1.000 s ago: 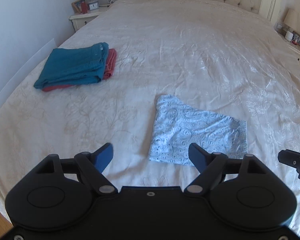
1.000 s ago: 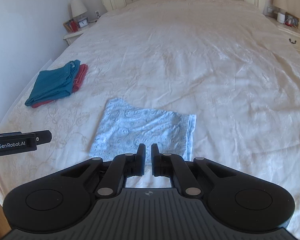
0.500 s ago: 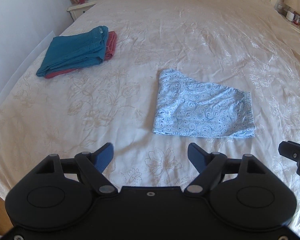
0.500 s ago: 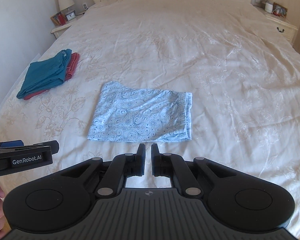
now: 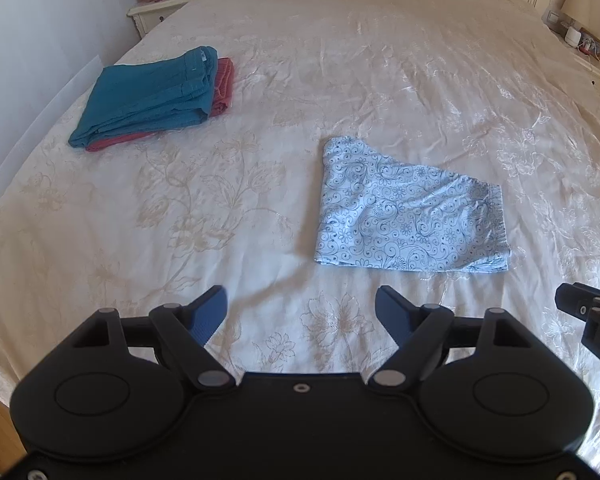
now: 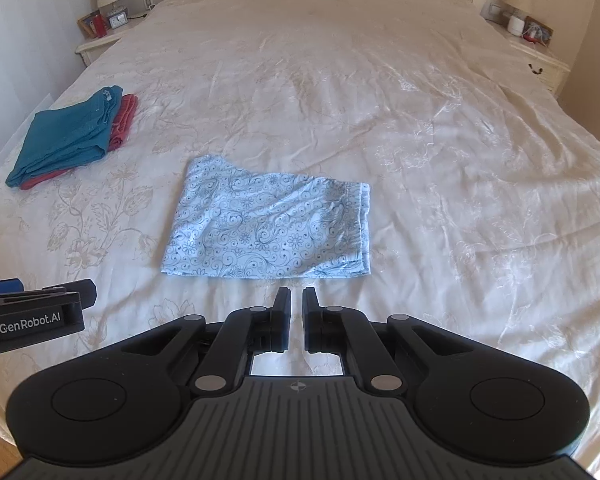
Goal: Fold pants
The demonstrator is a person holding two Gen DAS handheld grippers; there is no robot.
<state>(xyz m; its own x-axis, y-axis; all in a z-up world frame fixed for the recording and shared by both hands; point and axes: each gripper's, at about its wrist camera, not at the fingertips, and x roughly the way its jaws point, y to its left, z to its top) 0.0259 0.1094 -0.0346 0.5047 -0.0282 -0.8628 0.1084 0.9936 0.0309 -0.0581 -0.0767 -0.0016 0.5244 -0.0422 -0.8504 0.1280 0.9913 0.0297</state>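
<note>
while folded pants (image 6: 268,226) lie just beyond both, left tongs (image 5: 302,308) gape empty; right tongs (image 6: 296,306) closed.

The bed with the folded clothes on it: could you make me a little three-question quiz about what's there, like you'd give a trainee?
1. True or false: the blue patterned pants lie folded and flat on the bed, with nothing gripping them.
2. Which garment lies on top in the pile at the bed's left side? A) the teal one B) the red one C) a white one
3. Fill in: the left gripper has its jaws ____, while the right gripper has its jaws nearly together.

Key: 1 true; 2 A; 3 open
</note>
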